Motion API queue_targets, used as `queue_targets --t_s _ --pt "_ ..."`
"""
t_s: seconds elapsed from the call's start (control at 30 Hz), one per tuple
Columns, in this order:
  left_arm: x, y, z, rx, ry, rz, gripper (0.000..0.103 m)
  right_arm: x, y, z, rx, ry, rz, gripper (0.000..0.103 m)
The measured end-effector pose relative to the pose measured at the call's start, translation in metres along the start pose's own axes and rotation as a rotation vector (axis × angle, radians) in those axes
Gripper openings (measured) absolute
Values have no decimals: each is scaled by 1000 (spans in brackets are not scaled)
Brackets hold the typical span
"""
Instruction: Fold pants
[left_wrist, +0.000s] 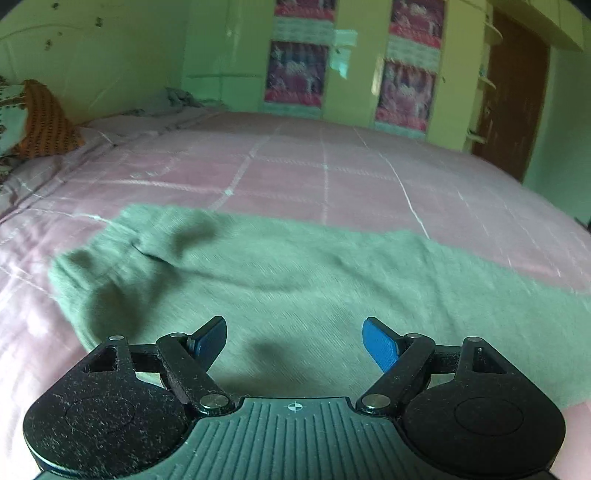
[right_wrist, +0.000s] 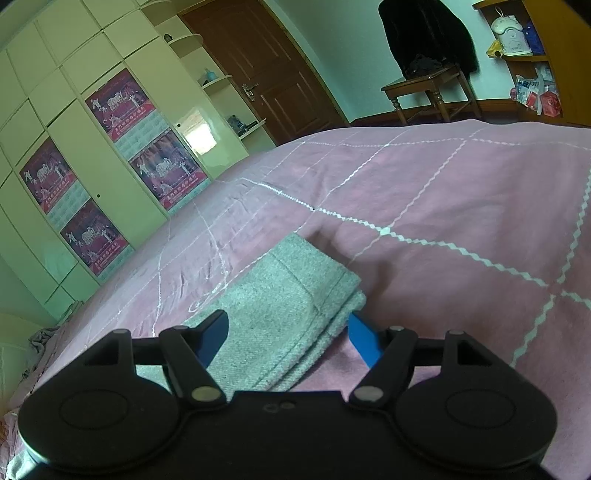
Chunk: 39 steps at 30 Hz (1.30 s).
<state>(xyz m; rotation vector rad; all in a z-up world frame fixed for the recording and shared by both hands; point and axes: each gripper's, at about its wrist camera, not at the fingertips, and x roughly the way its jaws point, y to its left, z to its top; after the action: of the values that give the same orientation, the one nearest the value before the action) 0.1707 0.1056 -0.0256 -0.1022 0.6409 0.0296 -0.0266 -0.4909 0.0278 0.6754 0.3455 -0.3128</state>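
Pink bedspread (left_wrist: 332, 166), green pants (left_wrist: 295, 288) beneath left gripper (left_wrist: 294, 341), right gripper (right_wrist: 288, 334); both spread, empty

Pink bedspread (right_wrist: 443, 206), poster-covered wardrobe (right_wrist: 74, 122), brown door (right_wrist: 266, 66), wooden chair (right_wrist: 428, 88).

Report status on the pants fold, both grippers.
Left gripper open, empty, over the pants. Right gripper open, straddling the pants' stacked hem end. Bedspread shows nothing in the way.

Left claw (left_wrist: 294, 341), right claw (right_wrist: 288, 338) agape
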Motion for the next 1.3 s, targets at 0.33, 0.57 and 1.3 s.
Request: queue_targets --t_s 0.33,0.57,1.3 --pt "5 -16 -17 82 40 37 84 0 -2 0 11 2 13 72" --pt "9 -17 -19 93 22 44 88 -3 -2 0 20 -18 24 71" --pt "14 -16 -29 111 -22 -4 100 37 -30 15 126 149 164 51"
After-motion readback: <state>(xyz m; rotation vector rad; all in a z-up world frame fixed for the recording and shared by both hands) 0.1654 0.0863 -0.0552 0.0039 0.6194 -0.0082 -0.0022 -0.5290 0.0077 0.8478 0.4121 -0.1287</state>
